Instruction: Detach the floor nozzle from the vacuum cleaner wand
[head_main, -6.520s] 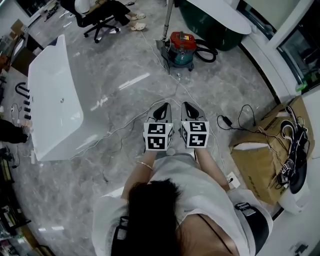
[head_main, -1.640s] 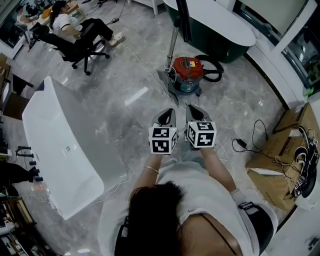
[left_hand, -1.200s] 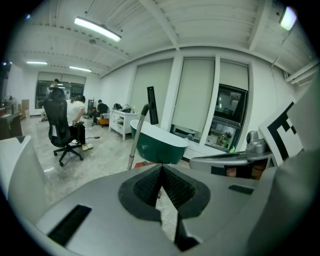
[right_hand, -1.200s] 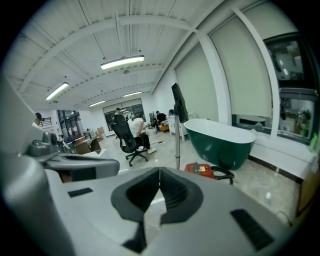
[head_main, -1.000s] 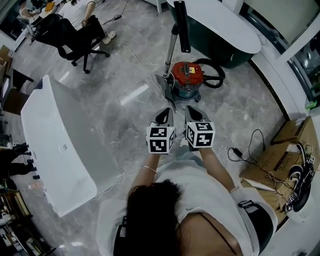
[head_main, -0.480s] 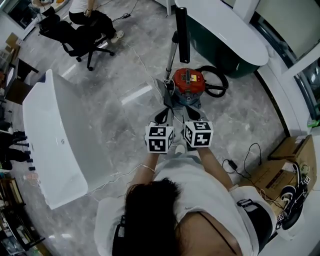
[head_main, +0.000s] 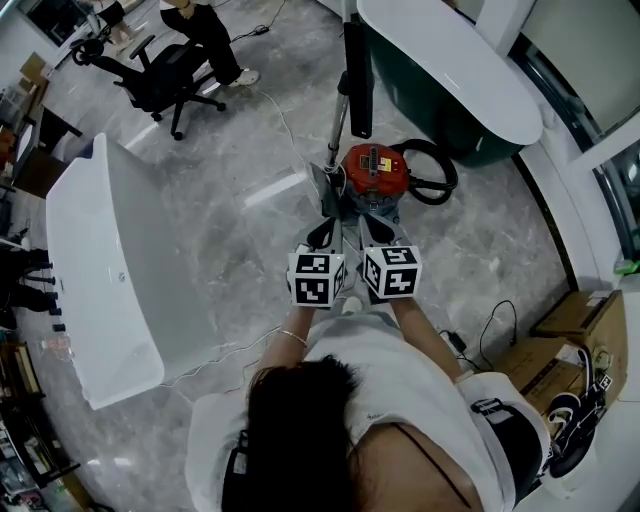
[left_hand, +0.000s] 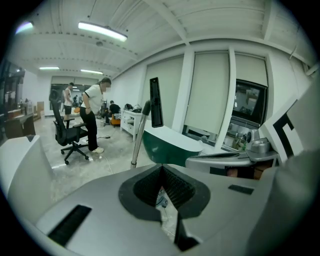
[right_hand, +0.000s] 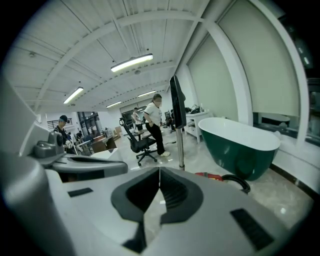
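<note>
My left gripper (left_hand: 161, 169) was shut, its ridged pads pressed together with nothing between them, and my right gripper (right_hand: 159, 172) was the same: closed and empty. I held the two side by side, tilted a little downward, touching nothing.

Just beyond their tips stood the vacuum cleaner on the marble floor: a red canister (head_main: 373, 168) with its black hose (head_main: 437, 172) looped on the right. The wand (head_main: 337, 115) rose upright from the canister's left side, a bare metal tube with a black piece at its top. At its foot sat the floor nozzle (head_main: 323, 186), a grey head lying on the floor close against the canister. A green bathtub (head_main: 455, 75) stood farther off on the right and a white bathtub (head_main: 100, 260) lay to the left.

I judged the nozzle to be light, stiff plastic, seated on the wand by a snug push fit or a catch — I couldn't tell which. The metal tube looked smooth and likely to slip in the pads, and being tall it could tip over. So I reckoned one gripper belonged low on the wand just above the joint, the other on the nozzle's neck, to twist and pull them apart.
</note>
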